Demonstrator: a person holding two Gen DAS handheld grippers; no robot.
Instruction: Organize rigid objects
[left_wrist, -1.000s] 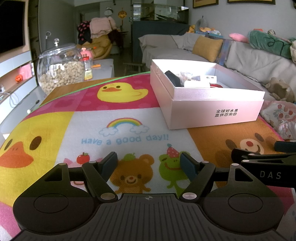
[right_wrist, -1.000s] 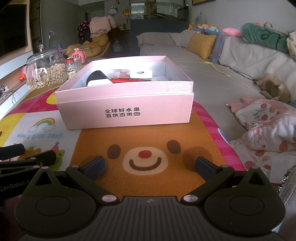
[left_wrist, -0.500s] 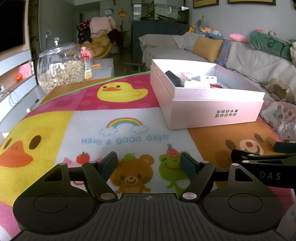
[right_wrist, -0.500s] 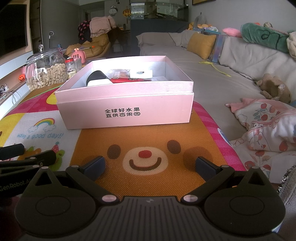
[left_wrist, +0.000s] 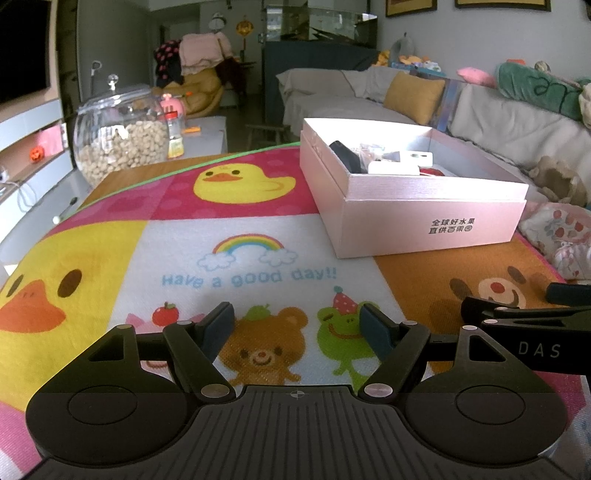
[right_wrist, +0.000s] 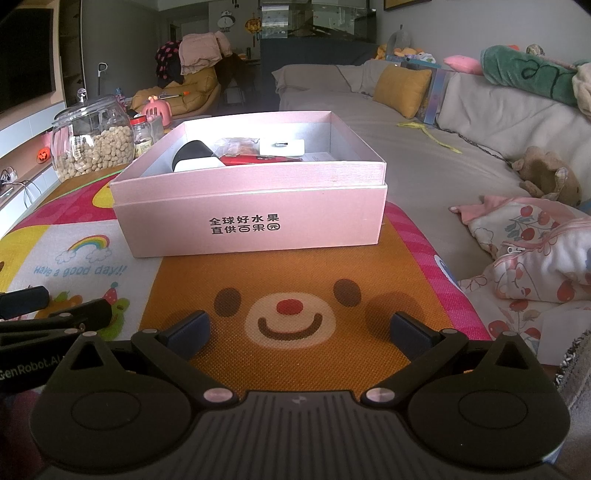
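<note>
A big cartoon play mat (left_wrist: 229, 258) spreads across the whole surface, ducks, a rainbow and a bear face printed on it. On top of it sits the open pink box (right_wrist: 255, 218), at twelve o'clock from the right gripper and at about one o'clock from the left. Beyond the mat's far corner, at eleven o'clock in the left wrist view, stands a round glass jar (left_wrist: 120, 142) full of pale nuts.

Inside the box lie the rigid objects: a black and white item (right_wrist: 194, 157) at the left, a red flat piece (right_wrist: 255, 159) just beside it, a white rectangular block (right_wrist: 282, 147) behind at the far wall, and a crinkled clear packet (right_wrist: 236, 144) between them.

Now the claws. The left gripper (left_wrist: 297, 326) hangs low over the mat's little bear and frog, jaws spread wide, nothing between them. The right gripper (right_wrist: 301, 330) is over the orange bear face, jaws gaping wider, empty too, at three o'clock of the left one, just beside it.
</note>
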